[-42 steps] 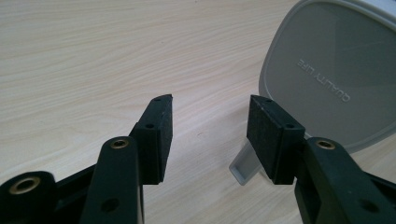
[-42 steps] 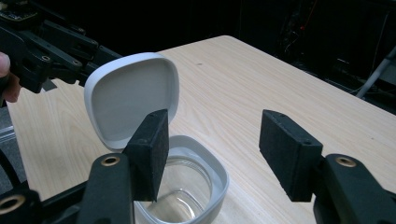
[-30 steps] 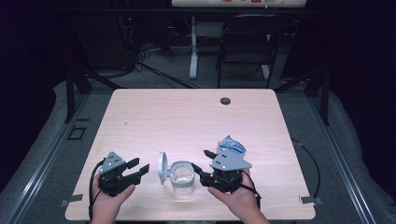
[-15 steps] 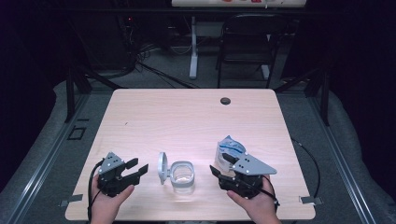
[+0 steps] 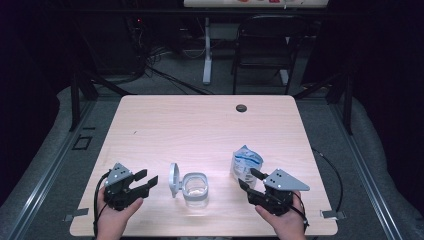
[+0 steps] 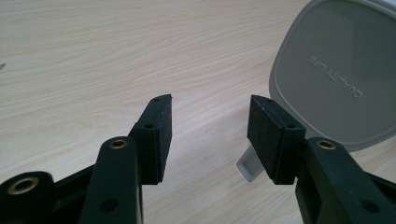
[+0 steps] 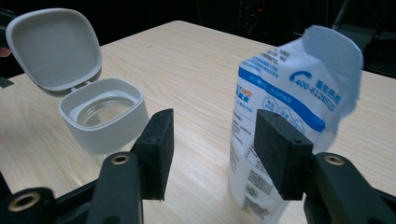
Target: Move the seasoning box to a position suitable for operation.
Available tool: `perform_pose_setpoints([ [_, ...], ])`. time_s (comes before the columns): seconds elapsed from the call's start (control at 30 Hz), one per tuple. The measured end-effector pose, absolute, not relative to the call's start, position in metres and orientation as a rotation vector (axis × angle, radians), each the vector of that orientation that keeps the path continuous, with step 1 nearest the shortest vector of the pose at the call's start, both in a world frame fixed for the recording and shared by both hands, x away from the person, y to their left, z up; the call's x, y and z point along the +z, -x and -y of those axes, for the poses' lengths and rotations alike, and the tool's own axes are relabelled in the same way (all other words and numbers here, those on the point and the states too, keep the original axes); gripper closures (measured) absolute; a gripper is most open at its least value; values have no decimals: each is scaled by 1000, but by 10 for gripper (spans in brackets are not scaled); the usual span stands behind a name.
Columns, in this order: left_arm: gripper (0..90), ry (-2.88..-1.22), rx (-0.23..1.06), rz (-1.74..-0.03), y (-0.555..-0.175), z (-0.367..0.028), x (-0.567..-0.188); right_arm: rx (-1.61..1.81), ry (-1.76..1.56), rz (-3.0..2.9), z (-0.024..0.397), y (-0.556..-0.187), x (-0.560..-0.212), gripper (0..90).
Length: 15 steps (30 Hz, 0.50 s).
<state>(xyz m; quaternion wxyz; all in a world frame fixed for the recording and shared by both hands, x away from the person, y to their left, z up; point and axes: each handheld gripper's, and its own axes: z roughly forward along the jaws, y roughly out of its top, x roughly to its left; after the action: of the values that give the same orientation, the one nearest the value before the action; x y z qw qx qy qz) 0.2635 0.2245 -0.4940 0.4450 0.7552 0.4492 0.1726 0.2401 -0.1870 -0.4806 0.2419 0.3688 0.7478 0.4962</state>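
Pouch (image 5: pixel 246 164) stands upright on the table (image 5: pixel 200 125), right of centre, top torn open; white with blue print. In the right gripper view it (image 7: pixel 285 112) sits just ahead of my right gripper (image 7: pixel 212 149), partly behind the right-hand pad, not squarely between the pads. The jaws have just been closing a little but stay wide, nothing pressed.

Container (image 5: pixel 195 187) sits left of the pouch, near the front edge, its hinged lid (image 5: pixel 173 179) standing open. Inside looks clear and empty as far as I can tell.

Left gripper (image 5: pixel 145 181) rests beside the lid, jaws wide, holding nothing; in the left gripper view the lid (image 6: pixel 336 70) looms just beyond the right pad, not touched.

My read: container is open and ready; pouch not yet grasped. Left: grip, lift, pour, probably close the lid.

Obstacles: none between pouch and container. Small dark grommet (image 5: pixel 241 107) at the far edge, well clear. A chair (image 5: pixel 265 50) beyond the table.
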Motion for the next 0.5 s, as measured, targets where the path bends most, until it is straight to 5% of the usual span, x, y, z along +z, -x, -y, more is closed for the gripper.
perform_pose_setpoints([
  [0.5,509,-1869,433,-1116,-264,-226,-494,1327,-1069,-1978,209,-240,-479,597],
])
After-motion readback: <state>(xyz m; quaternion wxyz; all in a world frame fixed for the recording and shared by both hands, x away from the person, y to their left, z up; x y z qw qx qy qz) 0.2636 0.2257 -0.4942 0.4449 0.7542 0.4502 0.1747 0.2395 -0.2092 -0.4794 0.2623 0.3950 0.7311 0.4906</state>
